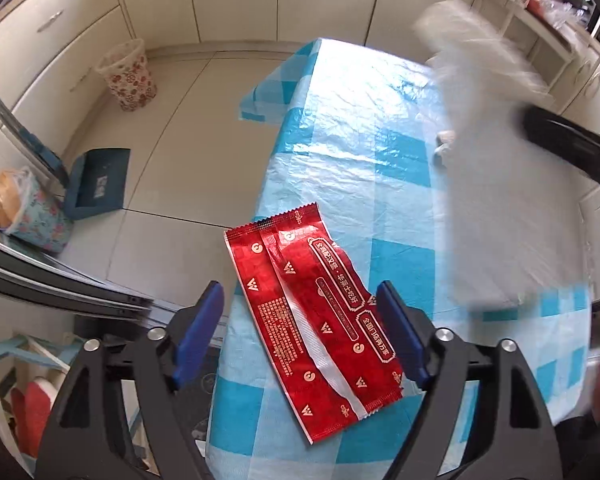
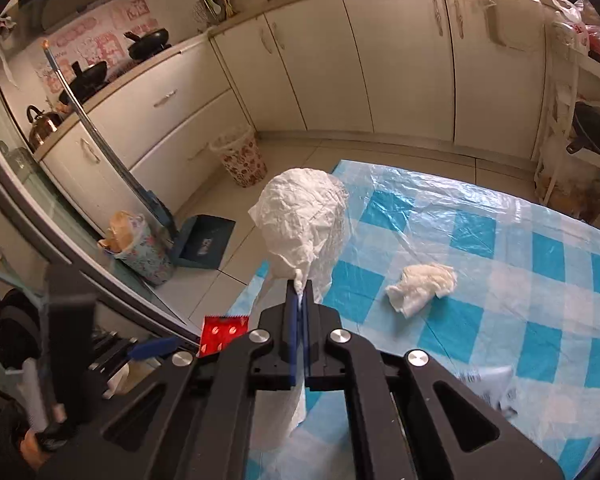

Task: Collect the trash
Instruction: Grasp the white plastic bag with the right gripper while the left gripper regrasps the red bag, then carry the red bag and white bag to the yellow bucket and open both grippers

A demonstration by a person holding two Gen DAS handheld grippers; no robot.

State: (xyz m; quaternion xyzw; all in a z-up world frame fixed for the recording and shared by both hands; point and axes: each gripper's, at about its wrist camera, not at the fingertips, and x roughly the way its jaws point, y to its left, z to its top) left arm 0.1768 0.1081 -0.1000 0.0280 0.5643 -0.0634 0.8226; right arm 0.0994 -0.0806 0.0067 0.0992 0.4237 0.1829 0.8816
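Left wrist view: the left gripper [image 1: 300, 336] hovers low over the near edge of the blue-checked tablecloth [image 1: 380, 128], jaws spread wide either side of a flat red wrapper [image 1: 312, 320] without touching it. Right wrist view: the right gripper [image 2: 299, 300], raised above the cloth, is clamped on a white plastic bag [image 2: 304, 220]; a crumpled tissue [image 2: 420, 288] lies on the cloth just right.

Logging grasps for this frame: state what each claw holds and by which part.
Right claw is shut on the white plastic bag, pinching a twisted bit of its edge. Left claw is open, empty, straddling the red wrapper.
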